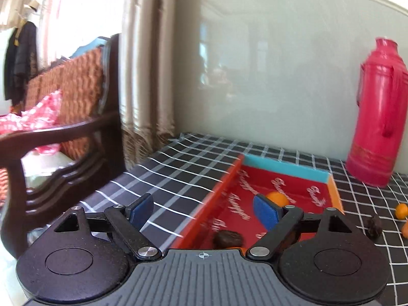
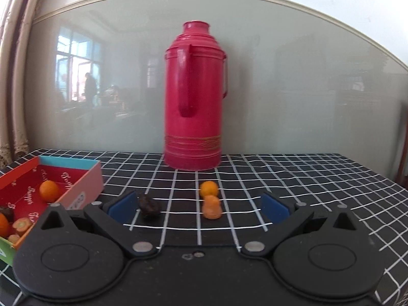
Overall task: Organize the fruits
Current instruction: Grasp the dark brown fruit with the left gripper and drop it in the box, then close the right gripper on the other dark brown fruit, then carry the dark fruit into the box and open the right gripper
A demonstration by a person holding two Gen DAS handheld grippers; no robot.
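From your left wrist, the left gripper (image 1: 204, 210) stands released, its blue padded fingers (image 1: 265, 210) wide with nothing between them, above the shallow red cardboard tray (image 1: 211, 199); a round smooth orange fruit (image 1: 278, 199) lies at one o'clock, a wrinkled dark date (image 1: 227, 239) just ahead. From your right wrist, the right gripper (image 2: 199, 207) is also spread empty over the black checked tablecloth (image 2: 306, 178); the glossy pink cylindrical flask (image 2: 193, 97) stands at twelve, and a loose small orange (image 2: 209, 188) sits on the cloth.

A home living room: curtains (image 1: 146, 58), wooden sofa (image 1: 63, 117), checked tablecloth (image 2: 280, 178), red thermos (image 2: 193, 97).
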